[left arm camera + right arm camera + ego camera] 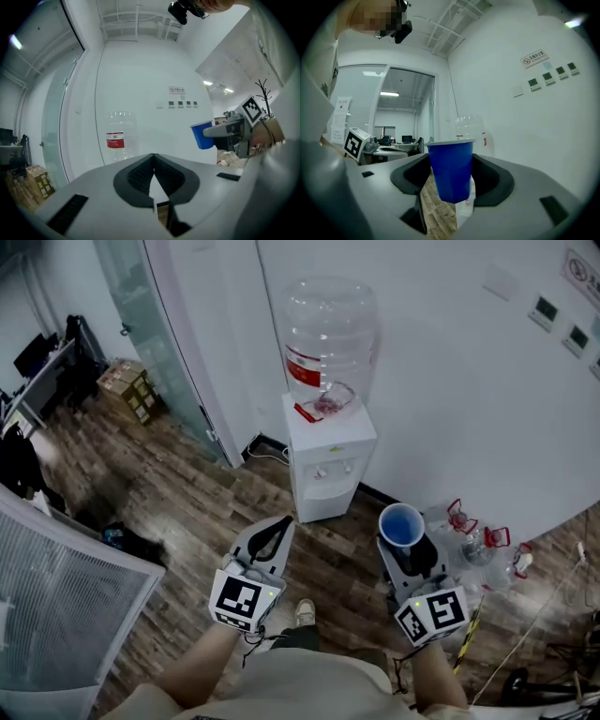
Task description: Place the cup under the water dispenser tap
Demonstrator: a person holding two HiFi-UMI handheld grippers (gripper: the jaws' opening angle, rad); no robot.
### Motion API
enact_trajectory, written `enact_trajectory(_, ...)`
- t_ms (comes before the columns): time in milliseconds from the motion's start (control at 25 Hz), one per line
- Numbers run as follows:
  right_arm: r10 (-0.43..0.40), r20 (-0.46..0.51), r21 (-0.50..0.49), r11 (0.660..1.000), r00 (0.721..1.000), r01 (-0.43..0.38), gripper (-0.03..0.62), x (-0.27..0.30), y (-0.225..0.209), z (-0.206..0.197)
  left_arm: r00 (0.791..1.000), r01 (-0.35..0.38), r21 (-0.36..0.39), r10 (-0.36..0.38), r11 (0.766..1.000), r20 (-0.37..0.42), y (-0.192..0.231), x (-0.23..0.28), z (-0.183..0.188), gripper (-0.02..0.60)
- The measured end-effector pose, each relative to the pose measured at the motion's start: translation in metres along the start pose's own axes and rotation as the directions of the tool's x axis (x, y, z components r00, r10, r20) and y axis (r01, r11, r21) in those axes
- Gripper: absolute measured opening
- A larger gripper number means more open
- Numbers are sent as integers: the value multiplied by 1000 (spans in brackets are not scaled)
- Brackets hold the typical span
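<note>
Your right gripper (451, 174) has its jaws clamped on the blue cup (451, 169), one pad on each side of its wall; the cup stands upright between them, mouth up, long axis vertical; your left gripper (153, 159) has its jaws together with nothing between them. In the head view the cup (401, 525) rides at the tip of the right gripper (405, 542), over wooden floor (206, 512), well apart from the water dispenser (328, 451); the dispenser stands against the white wall, ahead of you and to the left of the cup, roughly between the lines of your two grippers; its taps (330, 470) face you in the recess beneath the big clear bottle (330, 338). The hand bearing the cup is the one that counts, so I judge the coming move to be a carry forward and leftward, cup kept upright, then a lowering into the recess under a tap; the left gripper (277, 527) lies about as near but has no part in it.
</note>
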State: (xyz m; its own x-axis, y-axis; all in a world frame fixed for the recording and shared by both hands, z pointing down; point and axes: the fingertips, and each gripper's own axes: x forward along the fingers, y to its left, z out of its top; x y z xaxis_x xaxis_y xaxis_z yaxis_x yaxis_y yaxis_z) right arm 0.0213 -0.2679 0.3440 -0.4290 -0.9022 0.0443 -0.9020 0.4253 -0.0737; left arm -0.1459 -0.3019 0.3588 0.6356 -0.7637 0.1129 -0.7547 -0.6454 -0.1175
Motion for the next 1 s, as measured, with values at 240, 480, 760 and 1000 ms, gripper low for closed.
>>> enact_trajectory(240, -3, 70, 43, 999, 998, 0, 276, 52, -25, -13, 1000, 11, -4, -10, 1000, 19, 31, 47, -13, 6)
enact_trajectory(480, 26, 91, 22, 999, 996, -28, 276, 96, -60, -44, 999, 5, -24, -4, 1000, 33, 43, 97, -36, 6)
enact_trajectory(760, 122, 79, 7, 992, 989, -123, 275, 146, -96, -99, 997, -56, 5, 56, 998, 60, 48, 153, -73, 6)
enact_trajectory(1000, 190, 31, 18, 982, 981, -190, 276, 180, -121, -163, 993, -109, -21, 110, 994, 52, 49, 192, -116, 6)
